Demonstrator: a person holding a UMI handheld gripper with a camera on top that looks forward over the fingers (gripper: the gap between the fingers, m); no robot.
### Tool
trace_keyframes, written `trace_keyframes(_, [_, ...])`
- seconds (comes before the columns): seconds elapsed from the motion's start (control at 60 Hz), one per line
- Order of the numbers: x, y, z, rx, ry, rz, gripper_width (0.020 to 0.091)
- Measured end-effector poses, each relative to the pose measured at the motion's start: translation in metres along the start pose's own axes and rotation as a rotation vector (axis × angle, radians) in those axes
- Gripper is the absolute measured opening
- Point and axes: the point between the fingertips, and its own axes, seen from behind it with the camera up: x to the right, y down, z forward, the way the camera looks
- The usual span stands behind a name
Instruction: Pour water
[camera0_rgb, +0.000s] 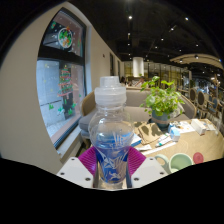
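Bottle (109, 135): clear plastic, white cap on, upright, partly filled with water. Held between the gripper (111, 163) fingers, both pink pads (88, 158) pressed against its lower sides. Table (190, 140) beyond, carrying a potted plant (163, 101), papers and cups (181, 160). Poster board (60, 75) beyond, left of the bottle.
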Motion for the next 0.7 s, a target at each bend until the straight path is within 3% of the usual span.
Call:
trace_keyframes(0.217, [0.009,-0.062,-0.039,0.058,-0.118,0.328,0.0369])
trace_keyframes(0.35, [0.018,-0.089,-0.056,0.047,-0.254,0.696,0.0368])
trace_keyframes(0.7, [0.052,-0.092,-0.055,-0.002,-0.556,1.722,0.0363])
